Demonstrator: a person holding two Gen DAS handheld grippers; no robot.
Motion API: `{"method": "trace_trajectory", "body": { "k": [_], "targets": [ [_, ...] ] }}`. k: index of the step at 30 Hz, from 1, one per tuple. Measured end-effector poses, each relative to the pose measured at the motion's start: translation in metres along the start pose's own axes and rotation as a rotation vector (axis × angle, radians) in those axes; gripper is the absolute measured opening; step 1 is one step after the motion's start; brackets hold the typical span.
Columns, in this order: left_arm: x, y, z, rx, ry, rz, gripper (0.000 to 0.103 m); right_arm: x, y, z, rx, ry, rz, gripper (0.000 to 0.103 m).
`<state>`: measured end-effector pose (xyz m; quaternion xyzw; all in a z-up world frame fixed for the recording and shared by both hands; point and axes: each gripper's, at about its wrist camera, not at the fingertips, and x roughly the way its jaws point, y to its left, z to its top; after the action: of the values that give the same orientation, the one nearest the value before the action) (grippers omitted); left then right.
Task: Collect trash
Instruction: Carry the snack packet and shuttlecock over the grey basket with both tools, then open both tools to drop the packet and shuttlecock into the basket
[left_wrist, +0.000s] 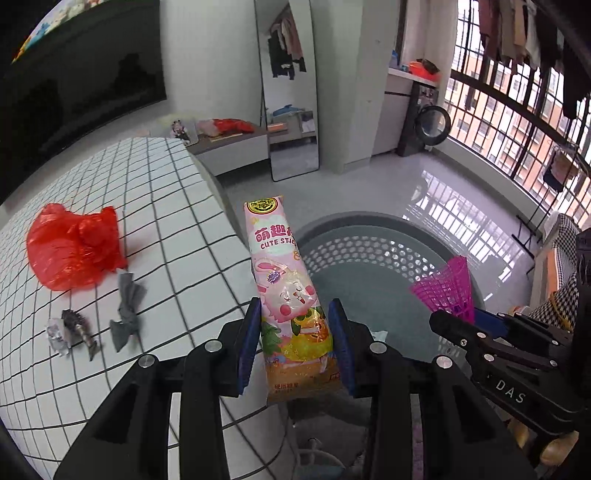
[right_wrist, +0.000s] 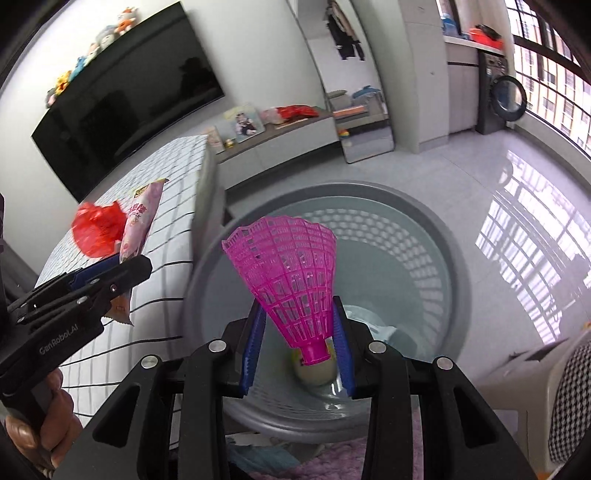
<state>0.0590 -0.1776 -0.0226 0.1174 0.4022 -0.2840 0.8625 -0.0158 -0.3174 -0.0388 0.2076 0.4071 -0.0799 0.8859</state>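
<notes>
Holding one piece of trash in each claw, I am above the grey perforated basket (right_wrist: 424, 229) that stands on the floor beside the surface (left_wrist: 166, 206) with the grid cloth. My left claw (left_wrist: 295, 347) is closed on a pink candy-stick wrapper (left_wrist: 284, 280), gripped near its lower end, so the long upper part stands free and leans a little. I judge this wrapper to be very light, thin and slippery; it is soft and can bend, so a hold low on the flat sides is enough, but it may slide if the pads loosen.

My right claw (right_wrist: 299, 347) is closed on a magenta plastic shuttlecock (right_wrist: 291, 280), the pads pressing the narrow part of the skirt just above the neck. The skirt looks light and springy, and I think hard pressure could deform it; the neck is the stiffer place to hold.

On the surface there remain a red plastic bag (left_wrist: 74, 247), a grey scrap of cloth (left_wrist: 127, 314) and a small crumpled foil piece (left_wrist: 59, 334) with some dark thing just beside it. All of them seem light and soft to pinch.
</notes>
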Motion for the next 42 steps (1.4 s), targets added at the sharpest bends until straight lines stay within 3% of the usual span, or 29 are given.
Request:
{"method": "trace_trajectory", "body": {
  "k": [11, 25, 28, 29, 30, 31, 42],
  "targets": [
    [0.037, -0.03, -0.002, 0.043, 0.098, -0.004, 0.039, 0.014, -0.031, 0.001, 0.027, 0.018, -0.026, 0.035],
    [0.047, -0.034, -0.001, 0.052, 0.127, 0.005, 0.042, 0.02, -0.037, 0.007, 0.049, 0.027, -0.022, 0.036],
    [0.045, -0.033, -0.001, 0.047, 0.118, 0.01, 0.057, 0.02, -0.035, 0.007, 0.044, 0.025, -0.028, 0.039],
    [0.044, -0.033, -0.001, 0.045, 0.112, 0.014, 0.063, 0.019, -0.035, 0.007, 0.044, 0.02, -0.031, 0.047],
    [0.043, -0.033, 0.0, 0.044, 0.106, 0.016, 0.064, 0.017, -0.035, 0.007, 0.048, 0.009, -0.032, 0.055],
    [0.042, -0.032, -0.001, 0.044, 0.103, 0.018, 0.065, 0.016, -0.035, 0.007, 0.051, -0.001, -0.031, 0.057],
    [0.037, -0.028, -0.002, 0.029, 0.093, 0.027, 0.069, 0.013, -0.03, 0.007, 0.051, -0.005, -0.025, 0.057]
  ]
}}
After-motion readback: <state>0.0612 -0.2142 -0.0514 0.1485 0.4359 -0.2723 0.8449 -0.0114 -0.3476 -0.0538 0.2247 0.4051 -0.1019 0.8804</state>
